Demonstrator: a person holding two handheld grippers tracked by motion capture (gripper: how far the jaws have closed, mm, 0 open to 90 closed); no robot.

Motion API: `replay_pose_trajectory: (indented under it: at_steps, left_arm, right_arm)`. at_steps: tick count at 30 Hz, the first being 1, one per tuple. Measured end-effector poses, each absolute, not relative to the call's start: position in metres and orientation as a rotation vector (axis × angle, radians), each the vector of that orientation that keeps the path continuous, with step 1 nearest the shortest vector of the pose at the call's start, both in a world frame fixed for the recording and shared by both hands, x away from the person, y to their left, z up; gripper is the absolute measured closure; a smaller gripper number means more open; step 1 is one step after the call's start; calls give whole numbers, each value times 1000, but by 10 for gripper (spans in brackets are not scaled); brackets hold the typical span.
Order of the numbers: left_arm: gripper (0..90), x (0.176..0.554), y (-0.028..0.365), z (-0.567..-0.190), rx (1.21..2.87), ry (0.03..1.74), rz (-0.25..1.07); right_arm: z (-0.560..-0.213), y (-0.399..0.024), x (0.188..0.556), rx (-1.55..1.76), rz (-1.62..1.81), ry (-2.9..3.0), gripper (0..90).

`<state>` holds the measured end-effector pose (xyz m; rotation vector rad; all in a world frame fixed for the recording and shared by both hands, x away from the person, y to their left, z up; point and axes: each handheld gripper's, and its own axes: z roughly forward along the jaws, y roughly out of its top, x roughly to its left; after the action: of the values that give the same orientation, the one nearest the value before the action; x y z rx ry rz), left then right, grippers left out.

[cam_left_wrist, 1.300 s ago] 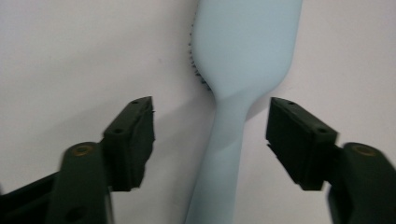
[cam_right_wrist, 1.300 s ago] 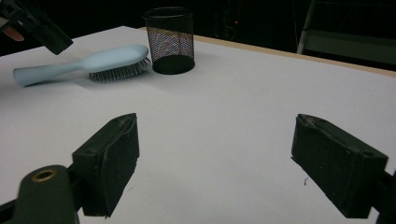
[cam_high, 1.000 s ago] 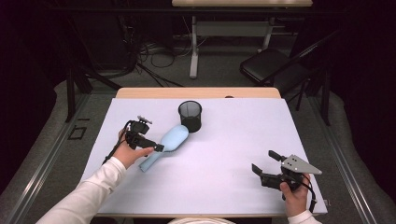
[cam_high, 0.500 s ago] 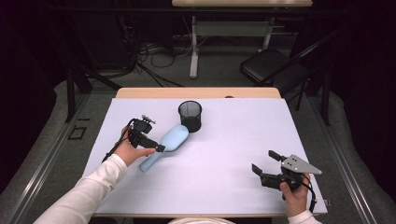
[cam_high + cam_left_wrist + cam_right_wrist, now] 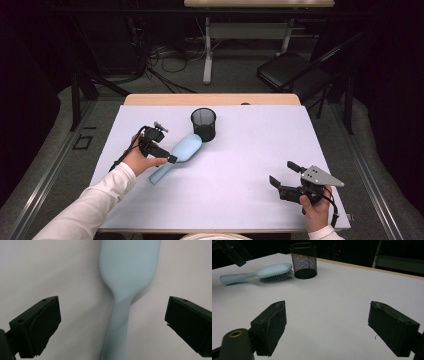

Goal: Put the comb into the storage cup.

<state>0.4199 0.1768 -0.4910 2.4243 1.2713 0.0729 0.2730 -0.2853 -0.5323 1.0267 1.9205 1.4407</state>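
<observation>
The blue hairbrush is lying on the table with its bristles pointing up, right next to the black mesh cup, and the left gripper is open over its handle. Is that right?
Not quite. The hairbrush lies with its bristles down on the table, smooth back up; the right gripper view shows this. The rest holds: it is next to the black mesh cup, and the left gripper is open over its handle.

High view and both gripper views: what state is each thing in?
Light blue plastic hairbrush: lying bristles down on the table, ungripped.
Black mesh cup: upright, nothing seen inside.
Left hand-held gripper: open, jaws either side of the brush neck.
Right hand-held gripper: open, holding nothing.
</observation>
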Motion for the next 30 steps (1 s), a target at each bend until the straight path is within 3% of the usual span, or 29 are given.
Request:
replay_pose_trajectory:
  at_steps: [30]
  left_arm:
    - [16,426,163,-493,2505,1270,100]
  right_arm:
    - [-533,-286,274,1035,1442,1929,146]
